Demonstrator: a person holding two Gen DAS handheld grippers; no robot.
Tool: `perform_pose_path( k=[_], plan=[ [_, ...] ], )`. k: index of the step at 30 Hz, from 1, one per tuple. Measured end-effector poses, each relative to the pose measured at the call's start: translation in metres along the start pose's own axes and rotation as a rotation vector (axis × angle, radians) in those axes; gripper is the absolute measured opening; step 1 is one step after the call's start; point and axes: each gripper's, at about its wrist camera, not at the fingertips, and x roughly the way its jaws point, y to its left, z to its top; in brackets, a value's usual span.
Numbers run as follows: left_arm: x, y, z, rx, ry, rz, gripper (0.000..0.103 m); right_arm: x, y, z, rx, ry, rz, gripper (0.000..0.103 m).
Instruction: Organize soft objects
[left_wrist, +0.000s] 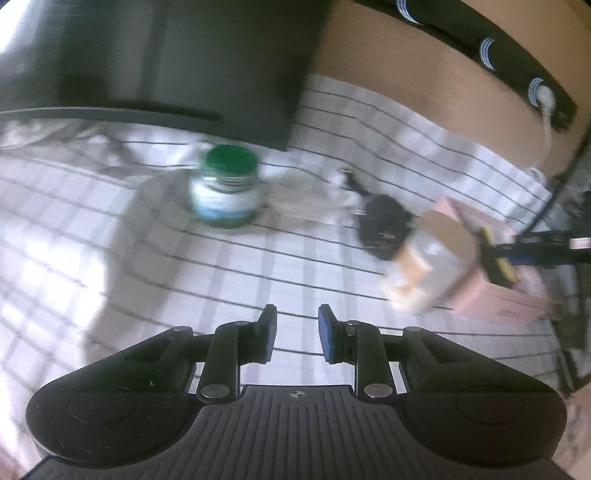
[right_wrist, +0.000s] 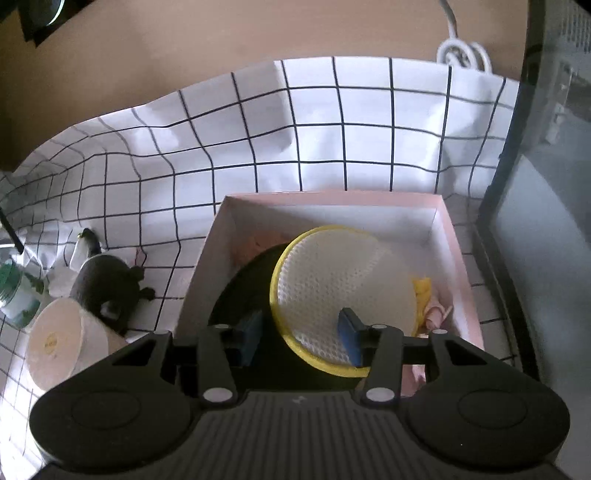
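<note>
Blurred white cloth with a black grid (left_wrist: 258, 258) covers the tabletop in the left wrist view, where everything is smeared. The left hand-held gripper (left_wrist: 297, 334) hangs over bare cloth, its blue pads a narrow gap apart with nothing between them. A green-capped jar (left_wrist: 227, 188) stands ahead; its label is unreadable. To the right lie a dark soft toy (left_wrist: 384, 227), a pale roll (left_wrist: 428, 266) and a pink box (left_wrist: 498, 295), the box partly hidden by the roll.

In the right wrist view, the right hand-held gripper (right_wrist: 301, 338) is over the pink box (right_wrist: 458, 258), its jaws spread. A yellow-rimmed white mesh disc (right_wrist: 332, 280) leans inside the box, passing in front of the left pad; whether the pads touch it is unclear. Dark, pink and yellow soft pieces lie half hidden beneath. The dark soft toy (right_wrist: 107, 280) lies on the cloth left of the box. No writing is legible.
</note>
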Motion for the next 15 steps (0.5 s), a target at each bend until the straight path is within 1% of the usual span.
perform_pose_path(
  k=[2, 3, 4, 5, 7, 8, 10, 12, 14, 15],
  plan=[
    [0.000, 0.020, -0.003, -0.025, -0.007, 0.044, 0.027, -0.019, 0.009, 0.006, -0.012, -0.016, 0.007, 0.046],
    [0.001, 0.028, -0.005, -0.036, -0.008, 0.053, 0.027, -0.027, 0.016, 0.010, -0.025, -0.027, 0.019, 0.047],
    [0.002, 0.035, -0.005, -0.048, -0.011, 0.055, 0.027, -0.039, 0.027, 0.017, -0.052, -0.044, 0.040, 0.049],
    [0.003, 0.040, -0.006, -0.059, -0.016, 0.053, 0.027, -0.049, 0.039, 0.024, -0.079, -0.062, 0.059, 0.054],
    [0.005, 0.051, -0.004, -0.077, -0.033, 0.044, 0.027, -0.068, 0.075, 0.045, -0.133, -0.092, 0.108, 0.062],
    [0.006, 0.054, -0.002, -0.091, -0.041, 0.038, 0.027, -0.074, 0.092, 0.054, -0.148, -0.095, 0.137, 0.063],
    [0.007, 0.064, 0.003, -0.095, -0.065, 0.037, 0.027, -0.078, 0.127, 0.074, -0.165, -0.082, 0.199, 0.063],
    [0.005, 0.075, 0.010, -0.097, -0.092, 0.053, 0.027, -0.073, 0.164, 0.090, -0.162, -0.042, 0.261, 0.064],
    [0.000, 0.090, 0.013, -0.110, -0.124, 0.079, 0.027, -0.057, 0.193, 0.098, -0.167, 0.018, 0.296, 0.064],
    [-0.004, 0.099, 0.015, -0.119, -0.136, 0.101, 0.027, -0.046, 0.209, 0.101, -0.190, 0.059, 0.302, 0.064]
  ],
)
